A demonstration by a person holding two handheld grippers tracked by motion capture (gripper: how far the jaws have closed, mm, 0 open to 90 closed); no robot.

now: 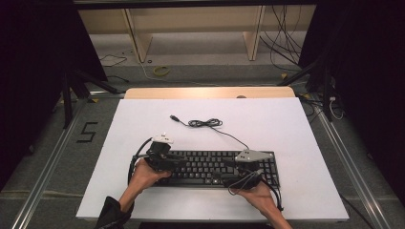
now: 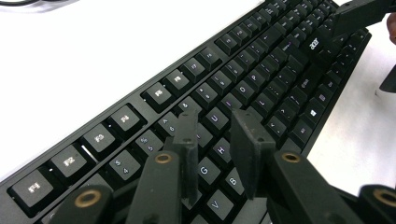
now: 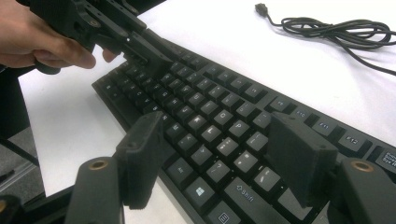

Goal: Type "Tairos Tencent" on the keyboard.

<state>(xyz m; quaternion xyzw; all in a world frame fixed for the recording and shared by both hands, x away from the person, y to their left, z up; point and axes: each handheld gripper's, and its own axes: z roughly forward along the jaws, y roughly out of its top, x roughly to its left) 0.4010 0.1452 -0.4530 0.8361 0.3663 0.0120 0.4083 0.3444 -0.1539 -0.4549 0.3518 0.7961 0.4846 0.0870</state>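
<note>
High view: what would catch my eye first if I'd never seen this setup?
A black keyboard lies near the front edge of a white board, its cable coiled loosely behind it. Over each end of the keyboard a person's hand holds a two-jaw tool: the left gripper and the right gripper, both with open jaws above the keys, gripping nothing.

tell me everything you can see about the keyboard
The keyboard is a full-size black one, plastic by its look, with white legends on its keys, a function row along the far edge and an Acer mark. It lies flat on the white table, long side toward the person. Its thin black cable runs off the far edge into a loose coil ending in a plug. The left gripper hangs over the letter keys with a narrow gap, the right gripper, open wide, over the right-hand keys.
</note>
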